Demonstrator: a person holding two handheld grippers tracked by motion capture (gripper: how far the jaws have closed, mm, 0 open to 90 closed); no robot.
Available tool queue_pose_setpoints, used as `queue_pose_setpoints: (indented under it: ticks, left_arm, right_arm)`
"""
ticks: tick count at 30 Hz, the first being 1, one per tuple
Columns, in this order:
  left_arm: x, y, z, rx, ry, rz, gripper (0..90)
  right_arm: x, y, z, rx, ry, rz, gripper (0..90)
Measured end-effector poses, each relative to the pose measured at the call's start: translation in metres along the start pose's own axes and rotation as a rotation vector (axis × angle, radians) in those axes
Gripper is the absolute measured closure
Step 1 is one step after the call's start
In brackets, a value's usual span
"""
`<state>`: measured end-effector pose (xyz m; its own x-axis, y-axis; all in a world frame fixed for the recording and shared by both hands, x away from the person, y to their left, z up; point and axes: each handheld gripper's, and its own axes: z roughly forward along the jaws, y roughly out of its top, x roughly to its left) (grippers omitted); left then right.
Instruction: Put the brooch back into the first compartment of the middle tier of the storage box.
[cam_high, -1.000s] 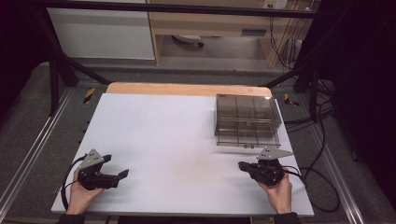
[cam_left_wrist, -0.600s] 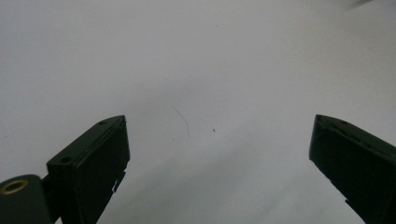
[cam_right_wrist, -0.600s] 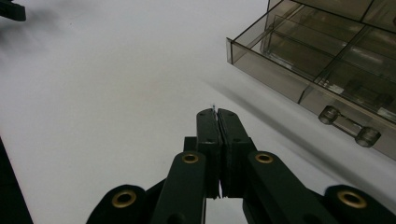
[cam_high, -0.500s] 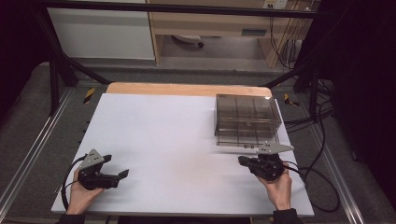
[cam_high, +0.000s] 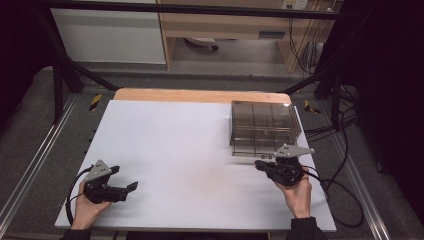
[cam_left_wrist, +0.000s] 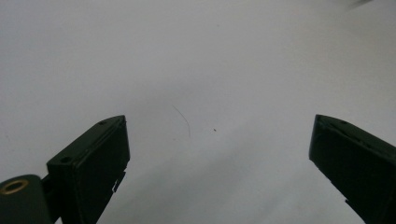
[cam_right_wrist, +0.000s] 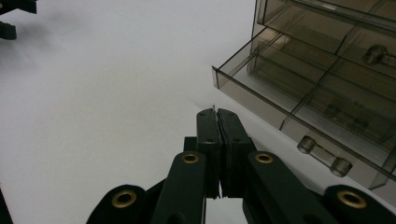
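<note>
Right tool (cam_right_wrist: 218, 114) closed and empty, just short of the smoked drawer box (cam_high: 264, 126) at the far right of the table (cam_high: 175, 150).
Align jaws level with the protruding lower drawer's knob (cam_right_wrist: 324, 155) before opening; left tool (cam_left_wrist: 219, 154) rests wide open, empty, near left.

A white table top (cam_high: 190, 145) with a wooden far edge (cam_high: 200, 95); beyond it, a grey floor (cam_high: 240, 60) and black cables (cam_high: 345, 120).

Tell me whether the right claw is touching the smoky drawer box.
Apart. In the right gripper view, white table separates the shut right claw from the drawer box.
</note>
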<state>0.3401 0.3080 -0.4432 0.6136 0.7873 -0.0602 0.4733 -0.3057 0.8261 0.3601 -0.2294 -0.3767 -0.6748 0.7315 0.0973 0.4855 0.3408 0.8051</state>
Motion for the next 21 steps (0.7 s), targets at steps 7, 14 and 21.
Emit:
queue_pose_setpoints:
  ticks: [7,14,21]
  left_arm:
    - [0.000,0.000,0.000,0.001,-0.001,0.001,4.9]
    - [0.000,0.000,0.001,0.002,-0.002,0.001,4.9]
    - [0.000,0.000,0.000,0.001,-0.001,0.000,4.9]
  right_arm:
    - [-0.004,0.011,0.001,-0.006,-0.012,0.001,88.6]
    - [-0.009,0.021,0.005,-0.003,-0.028,0.001,88.7]
    - [-0.014,0.029,0.008,0.001,-0.034,0.003,88.7]
